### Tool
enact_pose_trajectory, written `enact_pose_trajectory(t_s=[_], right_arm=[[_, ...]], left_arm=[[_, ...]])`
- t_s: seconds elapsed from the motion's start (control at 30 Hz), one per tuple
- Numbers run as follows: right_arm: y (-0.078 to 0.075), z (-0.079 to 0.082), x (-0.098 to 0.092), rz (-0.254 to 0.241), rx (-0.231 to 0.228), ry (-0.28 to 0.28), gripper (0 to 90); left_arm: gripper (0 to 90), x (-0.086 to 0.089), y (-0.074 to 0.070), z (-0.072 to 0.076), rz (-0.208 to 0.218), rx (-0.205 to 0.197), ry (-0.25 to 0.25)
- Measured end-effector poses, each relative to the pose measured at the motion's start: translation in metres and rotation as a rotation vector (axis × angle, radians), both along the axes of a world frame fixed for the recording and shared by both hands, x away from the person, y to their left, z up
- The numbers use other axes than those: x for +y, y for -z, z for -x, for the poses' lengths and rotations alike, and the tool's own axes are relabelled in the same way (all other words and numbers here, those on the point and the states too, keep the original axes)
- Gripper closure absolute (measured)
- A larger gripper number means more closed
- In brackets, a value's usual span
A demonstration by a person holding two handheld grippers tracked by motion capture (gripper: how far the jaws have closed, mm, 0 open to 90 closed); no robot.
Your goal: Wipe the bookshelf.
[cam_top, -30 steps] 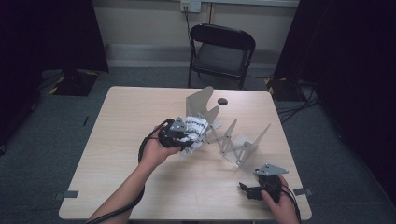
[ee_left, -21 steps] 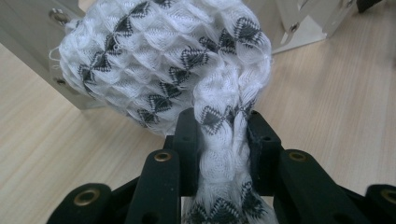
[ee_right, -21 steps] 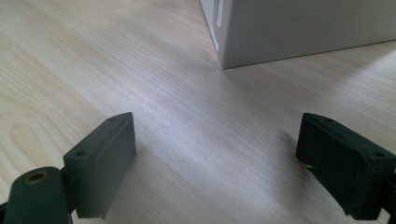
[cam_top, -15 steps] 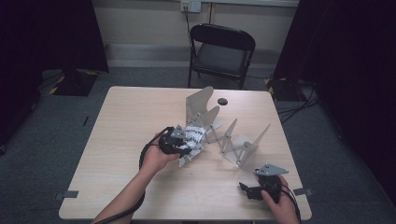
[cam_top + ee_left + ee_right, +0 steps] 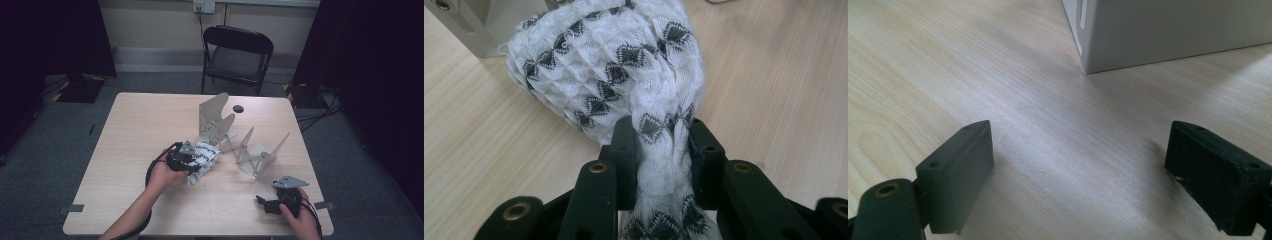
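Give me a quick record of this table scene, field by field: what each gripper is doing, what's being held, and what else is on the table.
left gripper: shut on the cloth, fingers pinching a bunched part of it
cloth: white knit with black diamond pattern, its bulk lying on the table beside the rack
right gripper: open, nothing between its fingers, low over the table near its front right corner
rack: grey folding metal panels, standing near the middle of the table
table: light wood
small dark round thing: on the table behind the rack

A bare recording studio or lab: beyond the left gripper (image 5: 192, 167) stand a black folding metal chair (image 5: 239, 55), black curtains (image 5: 55, 35), grey carpet (image 5: 45, 150) and taped floor cables (image 5: 310, 112).
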State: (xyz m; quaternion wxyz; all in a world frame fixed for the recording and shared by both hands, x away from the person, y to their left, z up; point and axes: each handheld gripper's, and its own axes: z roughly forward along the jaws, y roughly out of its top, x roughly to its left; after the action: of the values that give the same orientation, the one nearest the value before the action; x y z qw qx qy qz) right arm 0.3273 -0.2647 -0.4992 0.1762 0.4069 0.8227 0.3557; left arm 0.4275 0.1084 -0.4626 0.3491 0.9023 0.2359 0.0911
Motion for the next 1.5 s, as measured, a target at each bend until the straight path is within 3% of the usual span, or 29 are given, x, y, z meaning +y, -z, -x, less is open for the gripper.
enact_pose_trajectory(t_s=[0.1, 0.3, 0.57, 0.6, 0.77, 0.87, 1.07, 1.5], right_arm=[[0.000, 0.000, 0.000, 0.000, 0.000, 0.000, 11.4], [0.000, 0.000, 0.000, 0.000, 0.000, 0.000, 11.4], [0.000, 0.000, 0.000, 0.000, 0.000, 0.000, 11.4], [0.000, 0.000, 0.000, 0.000, 0.000, 0.000, 11.4], [0.000, 0.000, 0.000, 0.000, 0.000, 0.000, 11.4], [0.000, 0.000, 0.000, 0.000, -0.001, 0.000, 11.4], [0.000, 0.000, 0.000, 0.000, 0.000, 0.000, 11.4], [0.000, 0.000, 0.000, 0.000, 0.000, 0.000, 11.4]], left_arm=[[70.2, 0.004, -0.004, 0.001, -0.010, 0.004, -0.002], [70.4, 0.011, -0.027, 0.002, 0.029, -0.017, -0.014], [70.5, 0.013, -0.088, 0.003, 0.033, -0.135, 0.014], [70.4, 0.012, -0.100, 0.002, 0.036, -0.158, 0.017], [70.4, 0.001, -0.121, -0.001, 0.076, -0.199, 0.026], [70.3, -0.006, -0.120, -0.003, 0.076, -0.202, 0.030], [70.3, -0.022, -0.092, -0.006, 0.054, -0.145, 0.051], [70.2, -0.025, -0.055, -0.005, 0.052, -0.071, 0.039]])
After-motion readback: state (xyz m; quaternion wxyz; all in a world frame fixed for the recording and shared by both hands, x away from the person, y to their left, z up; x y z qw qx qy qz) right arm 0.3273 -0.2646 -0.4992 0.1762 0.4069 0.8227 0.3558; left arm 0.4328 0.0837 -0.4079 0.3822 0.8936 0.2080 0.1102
